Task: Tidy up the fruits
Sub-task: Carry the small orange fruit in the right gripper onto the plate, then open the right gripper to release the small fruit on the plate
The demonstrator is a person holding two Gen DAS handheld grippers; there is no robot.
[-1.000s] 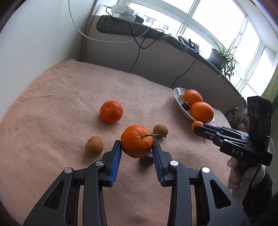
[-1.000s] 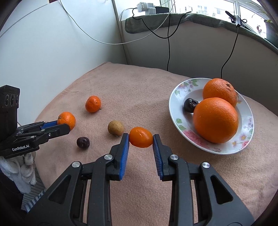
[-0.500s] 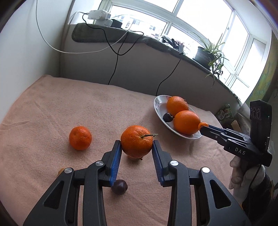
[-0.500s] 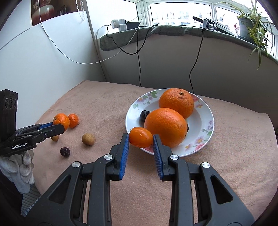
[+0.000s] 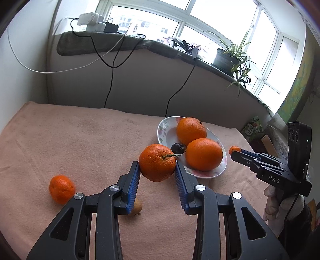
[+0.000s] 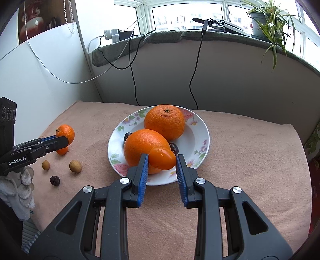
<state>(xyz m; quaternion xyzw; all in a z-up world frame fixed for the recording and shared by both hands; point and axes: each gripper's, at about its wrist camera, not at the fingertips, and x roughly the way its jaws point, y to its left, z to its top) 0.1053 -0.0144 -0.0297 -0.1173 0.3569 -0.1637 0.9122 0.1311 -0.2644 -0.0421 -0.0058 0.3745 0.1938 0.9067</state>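
My left gripper (image 5: 157,167) is shut on a stemmed mandarin (image 5: 157,162) and holds it above the cloth, just left of the flowered plate (image 5: 162,130). My right gripper (image 6: 162,161) is shut on a small oval kumquat (image 6: 161,158) over the near rim of the plate (image 6: 201,129). The plate holds two big oranges (image 6: 165,122) (image 6: 144,146) and dark small fruits (image 6: 174,148). In the right wrist view the left gripper (image 6: 62,140) shows at the left edge with its mandarin (image 6: 67,132).
On the pink cloth lie a loose mandarin (image 5: 61,189), two brown longans (image 6: 75,166) (image 6: 45,165) and a dark fruit (image 6: 54,180), all left of the plate. Cables hang from the sill behind. A potted plant (image 6: 268,18) stands on the sill.
Both grippers have carried their fruits across the cloth towards the plate. The kumquat has gone from beside the plate to over its near rim. Both grips are unchanged.
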